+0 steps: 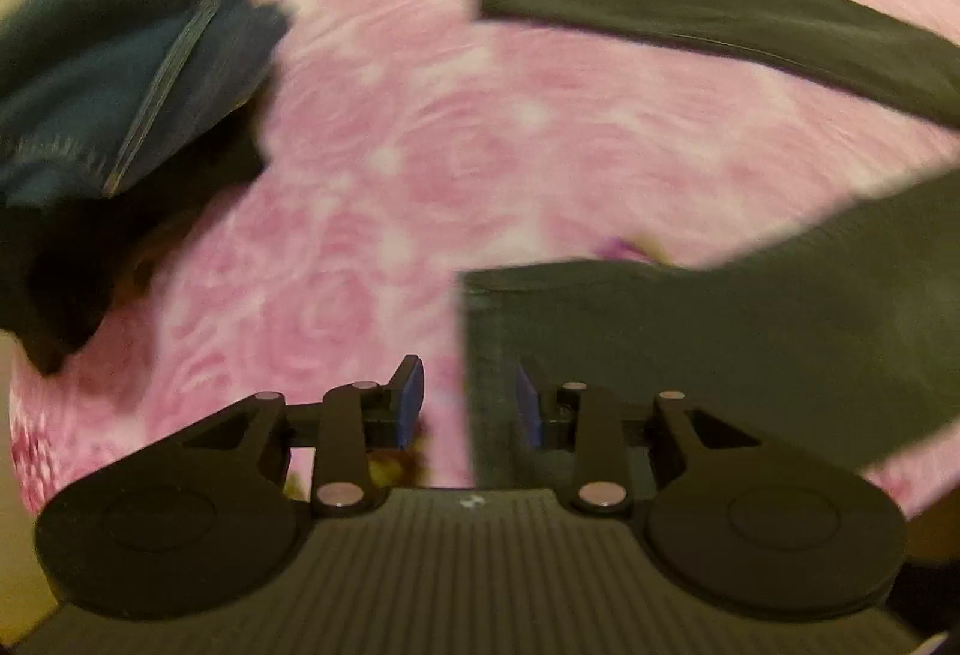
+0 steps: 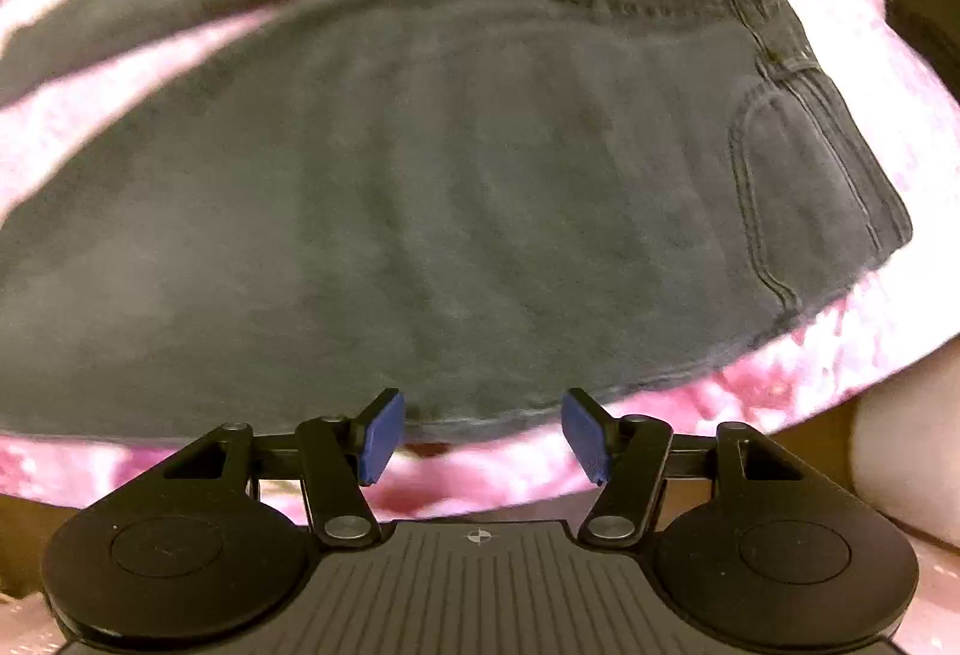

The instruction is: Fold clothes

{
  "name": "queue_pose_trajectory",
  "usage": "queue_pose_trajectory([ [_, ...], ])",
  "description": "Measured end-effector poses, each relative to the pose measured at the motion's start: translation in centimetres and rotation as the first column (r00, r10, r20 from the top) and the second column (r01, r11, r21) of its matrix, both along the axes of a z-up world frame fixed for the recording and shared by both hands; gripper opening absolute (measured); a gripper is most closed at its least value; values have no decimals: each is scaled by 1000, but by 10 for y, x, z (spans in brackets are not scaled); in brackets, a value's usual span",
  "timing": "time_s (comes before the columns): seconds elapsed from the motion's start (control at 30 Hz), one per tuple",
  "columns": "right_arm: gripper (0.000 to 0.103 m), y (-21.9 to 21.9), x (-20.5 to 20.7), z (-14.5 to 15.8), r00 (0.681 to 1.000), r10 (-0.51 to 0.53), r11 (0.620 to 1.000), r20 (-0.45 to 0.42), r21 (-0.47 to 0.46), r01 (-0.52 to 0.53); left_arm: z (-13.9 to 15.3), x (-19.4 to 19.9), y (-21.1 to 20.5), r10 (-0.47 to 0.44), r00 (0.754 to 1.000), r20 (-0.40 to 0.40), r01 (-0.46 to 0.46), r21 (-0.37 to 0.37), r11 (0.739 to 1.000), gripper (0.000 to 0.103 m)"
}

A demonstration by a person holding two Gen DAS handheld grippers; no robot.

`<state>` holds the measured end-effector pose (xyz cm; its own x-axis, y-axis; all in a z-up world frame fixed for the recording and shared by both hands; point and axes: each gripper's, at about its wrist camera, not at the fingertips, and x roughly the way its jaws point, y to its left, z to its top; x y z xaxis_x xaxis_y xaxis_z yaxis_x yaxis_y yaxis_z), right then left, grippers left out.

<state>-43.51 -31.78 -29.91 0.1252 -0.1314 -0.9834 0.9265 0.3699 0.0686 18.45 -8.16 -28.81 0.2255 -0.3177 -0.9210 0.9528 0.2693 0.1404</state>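
Jeans (image 2: 420,211), dark denim (stitched pocket), pink bedspread (image 1: 420,145)

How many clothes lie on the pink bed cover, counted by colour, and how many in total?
Dark grey jeans: 1
Dark blue folded garment: 1
Black garment, under the blue one: 1
Total: 3, as far as the blurred pictures show.

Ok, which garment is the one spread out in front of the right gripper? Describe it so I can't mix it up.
On the pink rose-patterned bedspread, it is the dark grey jeans lying flat just beyond the open right gripper. Their stitched back pocket and waistband sit toward the right. The left wrist view shows the blue folded garment piled apart at the bed's far left; the jeans are grey and spread out.
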Motion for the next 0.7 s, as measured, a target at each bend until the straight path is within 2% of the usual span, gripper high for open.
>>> queue_pose_trajectory([
  [0.1,62,9,9,-5,999,28,1000,37,9,-29,-10,-48,1,-163,986,-22,163,-4,987,30],
  [0.27,63,11,32,-22,997,65,997,51,35,-67,-46,-97,-27,-371,929,-14,371,-8,929,31],
  [0.33,63,11,37,-20,995,86,996,54,34,-88,-58,-96,-42,-355,935,-16,355,11,935,31],
  [0.4,63,11,41,-17,994,103,994,48,34,-105,-65,-87,-59,-295,954,-57,297,23,955,30],
  [0.47,63,10,42,-15,993,105,994,52,32,-107,-68,-81,-73,-287,956,-70,289,32,957,31],
  [0.57,64,6,41,-16,994,92,995,61,31,-94,-81,-62,-84,-229,960,-160,239,44,970,32],
  [0.7,64,-3,44,-6,993,63,998,100,-15,-62,-70,-57,-87,-180,965,-192,196,66,978,28],
])
